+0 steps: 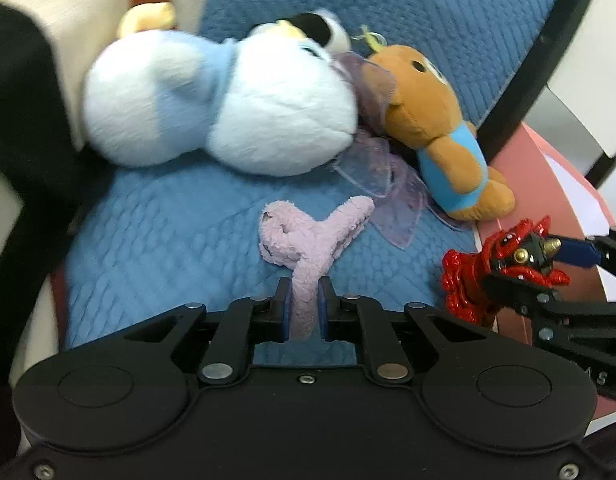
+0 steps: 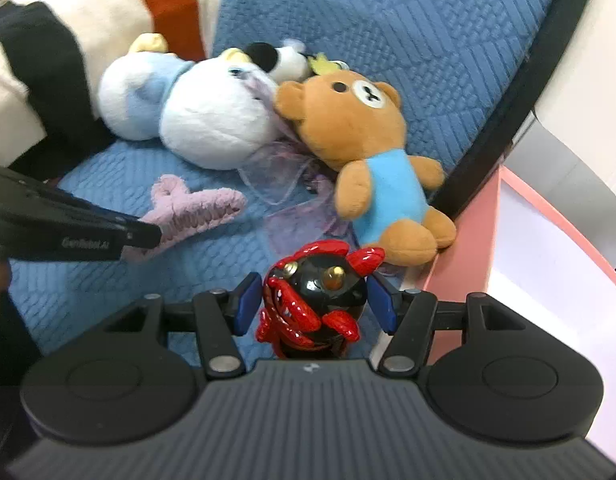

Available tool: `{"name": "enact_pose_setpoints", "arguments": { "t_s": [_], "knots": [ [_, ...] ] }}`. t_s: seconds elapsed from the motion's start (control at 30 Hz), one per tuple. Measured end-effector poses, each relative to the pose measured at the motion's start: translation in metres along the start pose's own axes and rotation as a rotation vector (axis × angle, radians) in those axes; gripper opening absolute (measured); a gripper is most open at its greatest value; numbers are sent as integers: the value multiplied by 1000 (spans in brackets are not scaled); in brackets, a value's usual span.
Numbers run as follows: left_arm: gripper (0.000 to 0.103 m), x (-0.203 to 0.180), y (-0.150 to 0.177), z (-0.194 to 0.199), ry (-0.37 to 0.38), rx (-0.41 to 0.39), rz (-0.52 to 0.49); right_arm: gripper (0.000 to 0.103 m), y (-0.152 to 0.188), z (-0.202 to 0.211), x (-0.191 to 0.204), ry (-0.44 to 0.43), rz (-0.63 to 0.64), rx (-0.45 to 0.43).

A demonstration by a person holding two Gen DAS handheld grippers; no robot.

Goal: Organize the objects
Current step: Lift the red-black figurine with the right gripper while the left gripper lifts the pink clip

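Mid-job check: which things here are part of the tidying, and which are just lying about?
In hand:
- fuzzy lilac plush hair claw, left tongs shut on it
- glossy red-and-black figurine, between the right tongs
- pink box

Lying about:
- brown teddy in blue shirt
- pale blue-white plush
- sheer purple ribbon
- blue quilted cushion

A fuzzy lilac clip [image 1: 308, 236] lies on the blue cushion [image 1: 167, 232], one end pinched. The glossy red-and-black figurine [image 2: 314, 304] stands upright beside the bear [image 2: 372, 152], near the white plush [image 1: 211, 100].
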State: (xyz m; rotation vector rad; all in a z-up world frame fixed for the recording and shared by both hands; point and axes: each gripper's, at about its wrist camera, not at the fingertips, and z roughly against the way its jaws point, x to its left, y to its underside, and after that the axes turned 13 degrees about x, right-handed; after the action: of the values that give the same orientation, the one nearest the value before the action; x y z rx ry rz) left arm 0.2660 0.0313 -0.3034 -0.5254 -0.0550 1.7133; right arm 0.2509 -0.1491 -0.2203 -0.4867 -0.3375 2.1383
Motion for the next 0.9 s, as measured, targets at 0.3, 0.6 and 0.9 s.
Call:
{"name": "enact_pose_setpoints", "arguments": {
  "t_s": [0.3,0.6,0.9],
  "knots": [
    [12,19,30,13,21,32,146,61,21,17,17,-71,-56,-6],
    [16,24,26,6,37,64,150,61,40,8,24,-131,-98,18],
    [47,20,20,3,-28,57,131,82,43,-6,13,-200,-200,34]
  ]
}}
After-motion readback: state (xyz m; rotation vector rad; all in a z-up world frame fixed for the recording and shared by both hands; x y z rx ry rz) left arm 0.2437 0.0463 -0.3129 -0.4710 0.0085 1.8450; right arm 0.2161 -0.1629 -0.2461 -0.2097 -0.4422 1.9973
